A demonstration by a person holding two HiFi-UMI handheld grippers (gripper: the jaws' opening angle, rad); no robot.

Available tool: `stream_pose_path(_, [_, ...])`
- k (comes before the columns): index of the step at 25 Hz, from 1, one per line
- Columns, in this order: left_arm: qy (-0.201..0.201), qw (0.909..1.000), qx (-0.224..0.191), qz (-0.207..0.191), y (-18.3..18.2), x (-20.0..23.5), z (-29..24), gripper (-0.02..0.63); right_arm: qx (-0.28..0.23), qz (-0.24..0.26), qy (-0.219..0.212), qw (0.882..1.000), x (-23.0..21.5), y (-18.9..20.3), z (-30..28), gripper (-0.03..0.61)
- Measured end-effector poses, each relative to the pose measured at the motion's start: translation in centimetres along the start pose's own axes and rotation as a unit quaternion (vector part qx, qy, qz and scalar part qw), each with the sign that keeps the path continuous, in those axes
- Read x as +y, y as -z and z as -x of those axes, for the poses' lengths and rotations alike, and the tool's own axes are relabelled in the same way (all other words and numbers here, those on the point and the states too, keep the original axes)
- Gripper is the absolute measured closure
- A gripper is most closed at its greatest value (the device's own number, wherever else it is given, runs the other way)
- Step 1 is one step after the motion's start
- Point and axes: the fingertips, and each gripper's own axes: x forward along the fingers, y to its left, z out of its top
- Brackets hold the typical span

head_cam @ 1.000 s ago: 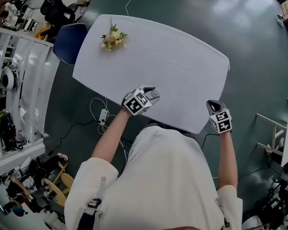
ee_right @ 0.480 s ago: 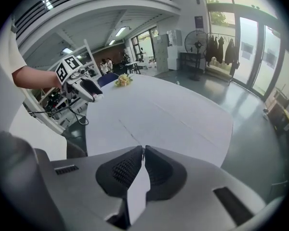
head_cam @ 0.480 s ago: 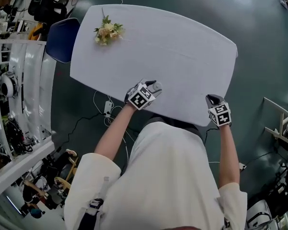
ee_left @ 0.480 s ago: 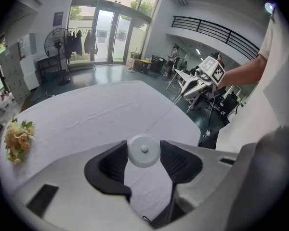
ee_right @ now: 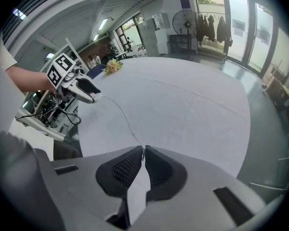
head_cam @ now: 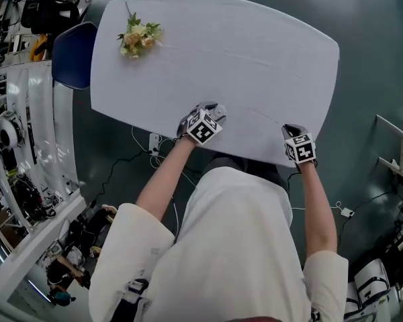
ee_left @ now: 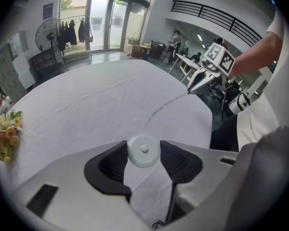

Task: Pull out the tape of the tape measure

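left tool (head_cam: 215, 110) with tape measure (ee_left: 143, 151), right tool (head_cam: 287, 128) with tape (ee_right: 120, 110), both lower.

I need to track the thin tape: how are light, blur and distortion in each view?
Head view: even light, sharp, table edges bowed. Left gripper view: fisheye, dark corners, glass doors overexposed, tape measure crisp, tape a thin line. Right gripper view: same fisheye, doors bright, tape thin but traceable.
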Motion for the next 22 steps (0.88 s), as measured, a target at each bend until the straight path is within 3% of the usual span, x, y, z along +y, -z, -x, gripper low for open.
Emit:
stream_pose_path(7, [-0.014,0.9994,0.025,-0.021,2.2,0.2,-3.3,0.396,0.046,-0.013,0.016,0.999,0.2,2.0,-3.8,0.535])
stream_pose_path(13, [-0.034,0.9993,0.014,0.008,3.4,0.2,-4.6,0.393,0.051,-0.020,0.037,0.998,-0.1,2.6,-4.8,0.531])
stream_pose_path(16, [-0.035,0.9993,0.001,0.016,3.4,0.1,-4.6,0.353,0.048,-0.022,0.047,0.997,-0.2,2.6,-4.6,0.419])
stream_pose_path(22, [-0.035,0.9990,-0.018,0.019,3.1,0.0,-3.5,0.351,0.033,-0.015,0.051,0.998,0.8,1.9,-3.2,0.419])
